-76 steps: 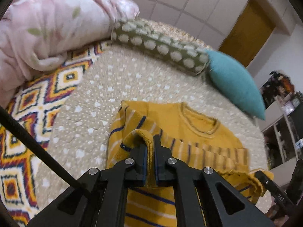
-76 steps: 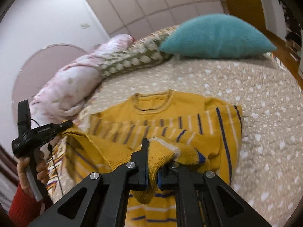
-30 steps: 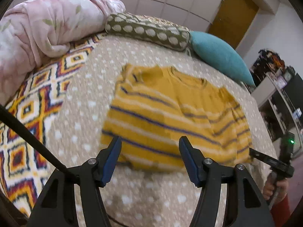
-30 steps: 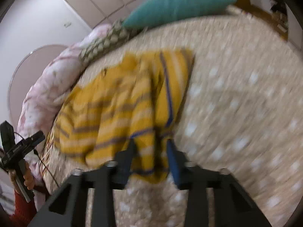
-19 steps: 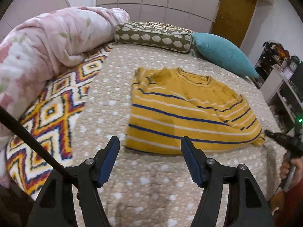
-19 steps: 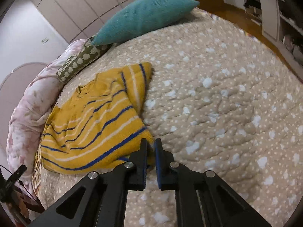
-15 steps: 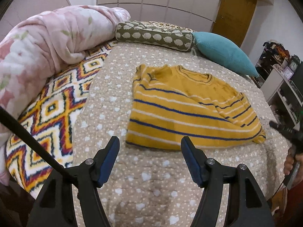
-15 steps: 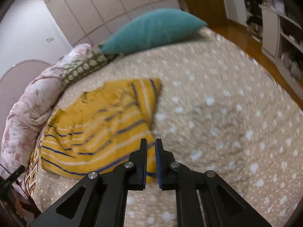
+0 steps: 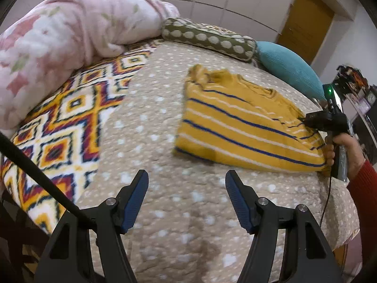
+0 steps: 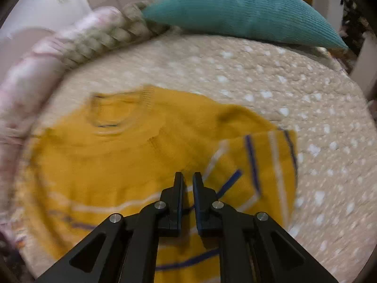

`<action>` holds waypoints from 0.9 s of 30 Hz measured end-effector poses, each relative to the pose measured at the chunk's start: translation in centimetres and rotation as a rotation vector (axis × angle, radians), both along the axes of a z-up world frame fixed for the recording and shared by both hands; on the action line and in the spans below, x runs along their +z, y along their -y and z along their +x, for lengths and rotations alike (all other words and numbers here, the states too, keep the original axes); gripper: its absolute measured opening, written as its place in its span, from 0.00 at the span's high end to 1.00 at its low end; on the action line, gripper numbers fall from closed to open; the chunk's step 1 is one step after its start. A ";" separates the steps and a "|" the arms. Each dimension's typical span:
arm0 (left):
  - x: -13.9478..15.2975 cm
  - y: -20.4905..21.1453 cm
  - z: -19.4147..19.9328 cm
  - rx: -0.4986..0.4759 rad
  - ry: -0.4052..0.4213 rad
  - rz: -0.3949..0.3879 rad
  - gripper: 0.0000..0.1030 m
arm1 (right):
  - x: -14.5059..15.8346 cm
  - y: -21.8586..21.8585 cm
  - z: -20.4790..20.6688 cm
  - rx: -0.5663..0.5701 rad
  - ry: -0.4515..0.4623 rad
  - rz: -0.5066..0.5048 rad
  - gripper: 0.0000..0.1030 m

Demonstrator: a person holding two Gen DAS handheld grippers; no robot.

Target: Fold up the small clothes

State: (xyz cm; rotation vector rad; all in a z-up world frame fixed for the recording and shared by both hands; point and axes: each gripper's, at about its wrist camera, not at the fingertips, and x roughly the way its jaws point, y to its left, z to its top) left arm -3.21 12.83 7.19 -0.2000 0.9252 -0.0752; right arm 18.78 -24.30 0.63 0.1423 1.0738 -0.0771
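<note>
Lying folded on the beige dotted quilt bed [image 9: 150,118], the mustard knitted sweater with blue and white stripes [image 9: 238,127] sits beyond the spread, empty left tongs [image 9: 186,198]; the right tongs [image 10: 187,181] hover over it, pressed nearly together, pinching nothing.

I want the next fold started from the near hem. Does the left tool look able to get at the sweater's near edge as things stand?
Probably yes. The left tool hangs open over bare bedspread, and nothing lies between it and the near edge of the sweater. The right tool is off at the far side.
</note>
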 end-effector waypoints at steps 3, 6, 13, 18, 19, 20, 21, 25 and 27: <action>-0.3 -1.5 -0.6 0.021 0.009 -0.009 0.30 | 1.9 -1.9 -0.1 -0.013 0.042 -0.110 0.91; -0.8 -2.6 -0.8 0.036 0.003 -0.033 0.29 | 4.7 -6.2 -1.1 0.123 0.128 -0.033 0.90; -1.3 -3.6 -1.0 0.026 -0.001 -0.032 0.29 | 3.6 -20.6 1.3 0.460 0.112 -0.007 0.90; -1.6 -4.9 -1.5 0.040 0.000 -0.027 0.29 | -0.7 -28.1 6.2 0.524 0.021 -0.086 0.90; -1.7 -5.2 -1.6 0.044 0.000 -0.029 0.29 | -1.3 -29.1 6.8 0.522 0.013 -0.112 0.91; -1.7 -5.4 -1.7 0.048 0.001 -0.030 0.29 | -1.7 -29.9 7.5 0.514 0.010 -0.138 0.91; -1.8 -5.7 -1.8 0.052 0.003 -0.032 0.29 | -1.8 -30.4 7.9 0.506 0.009 -0.152 0.92; -1.7 -6.3 -2.0 0.067 0.004 -0.048 0.29 | -1.0 -31.0 8.7 0.501 -0.017 -0.182 0.92; -1.5 -6.3 -2.3 0.068 0.009 -0.053 0.29 | 0.6 -30.3 8.1 0.494 0.017 -0.156 0.91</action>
